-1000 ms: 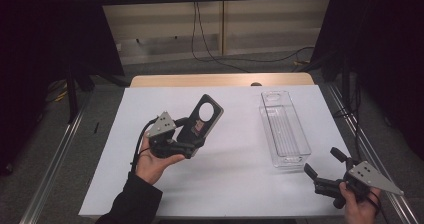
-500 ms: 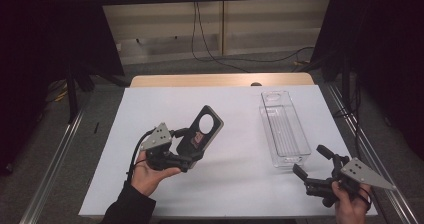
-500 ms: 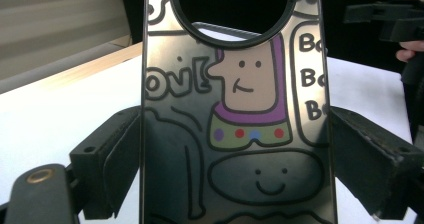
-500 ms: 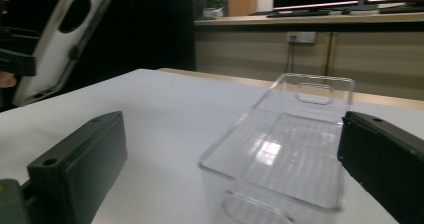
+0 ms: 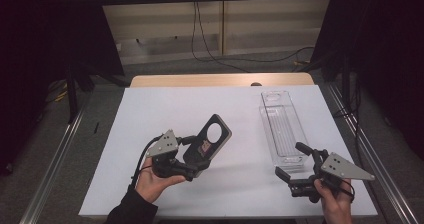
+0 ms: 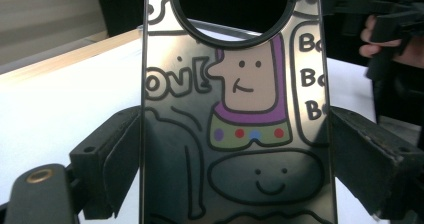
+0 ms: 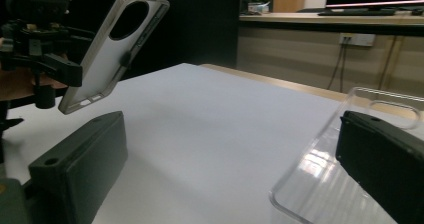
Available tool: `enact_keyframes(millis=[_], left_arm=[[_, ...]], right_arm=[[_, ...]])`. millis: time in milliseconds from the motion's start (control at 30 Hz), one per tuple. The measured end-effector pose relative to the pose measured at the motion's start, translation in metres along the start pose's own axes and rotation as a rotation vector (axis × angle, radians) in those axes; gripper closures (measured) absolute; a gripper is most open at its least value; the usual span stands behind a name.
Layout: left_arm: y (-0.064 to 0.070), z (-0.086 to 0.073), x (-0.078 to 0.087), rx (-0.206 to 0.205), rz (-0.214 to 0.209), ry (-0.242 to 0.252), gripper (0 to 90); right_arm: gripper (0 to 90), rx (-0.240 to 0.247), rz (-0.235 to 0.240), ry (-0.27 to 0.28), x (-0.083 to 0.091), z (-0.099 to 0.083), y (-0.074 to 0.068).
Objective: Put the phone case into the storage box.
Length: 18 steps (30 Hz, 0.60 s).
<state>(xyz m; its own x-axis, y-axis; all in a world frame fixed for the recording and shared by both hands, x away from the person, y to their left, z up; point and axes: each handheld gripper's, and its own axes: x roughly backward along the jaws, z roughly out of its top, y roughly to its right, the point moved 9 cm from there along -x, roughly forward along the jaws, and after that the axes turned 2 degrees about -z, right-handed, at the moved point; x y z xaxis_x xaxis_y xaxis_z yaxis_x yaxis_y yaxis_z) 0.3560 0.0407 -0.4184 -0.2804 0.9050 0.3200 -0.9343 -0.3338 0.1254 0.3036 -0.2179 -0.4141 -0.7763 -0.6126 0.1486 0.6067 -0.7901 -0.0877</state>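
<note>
A dark phone case (image 5: 212, 136) with a round camera hole is held tilted above the white table, with my left gripper (image 5: 196, 160) shut on its lower end. In the left gripper view the case (image 6: 235, 89) shows cartoon drawings, and both jaws press on its sides. My right gripper (image 5: 291, 160) stands open at the near right. Its far jaw is by the near end of a clear plastic tray (image 5: 281, 119). In the right gripper view the tray (image 7: 320, 179) lies partly between the open jaws, and the held case (image 7: 112, 49) hangs at the upper left.
The white table top (image 5: 150, 114) ends at a wooden strip (image 5: 220, 80) at the back. Metal rails (image 5: 55, 169) run along both sides. Cables (image 5: 220, 54) lie on the floor beyond the table.
My left gripper has drawn the phone case nearer to the person and slightly lower. My right gripper has moved left, toward the tray's near end.
</note>
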Motion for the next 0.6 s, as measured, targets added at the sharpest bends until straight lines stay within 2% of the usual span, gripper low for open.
enact_keyframes(millis=[200,367,533,600], left_arm=[[0.005,-0.007,-0.006,-0.007,-0.023,-0.023,12.5],[0.012,-0.006,-0.007,-0.015,-0.053,-0.018,12.5],[0.018,-0.007,-0.008,-0.025,-0.069,-0.022,12.5],[0.021,-0.009,-0.009,-0.025,-0.082,-0.024,12.5]], right_arm=[[0.0,0.003,0.089,-0.013,-0.015,0.005,-0.012],[0.0,0.004,0.127,-0.010,-0.025,0.011,-0.016],[0.0,0.024,0.181,-0.026,-0.037,0.020,-0.027],[0.0,0.014,0.198,-0.015,-0.039,0.018,-0.032]])
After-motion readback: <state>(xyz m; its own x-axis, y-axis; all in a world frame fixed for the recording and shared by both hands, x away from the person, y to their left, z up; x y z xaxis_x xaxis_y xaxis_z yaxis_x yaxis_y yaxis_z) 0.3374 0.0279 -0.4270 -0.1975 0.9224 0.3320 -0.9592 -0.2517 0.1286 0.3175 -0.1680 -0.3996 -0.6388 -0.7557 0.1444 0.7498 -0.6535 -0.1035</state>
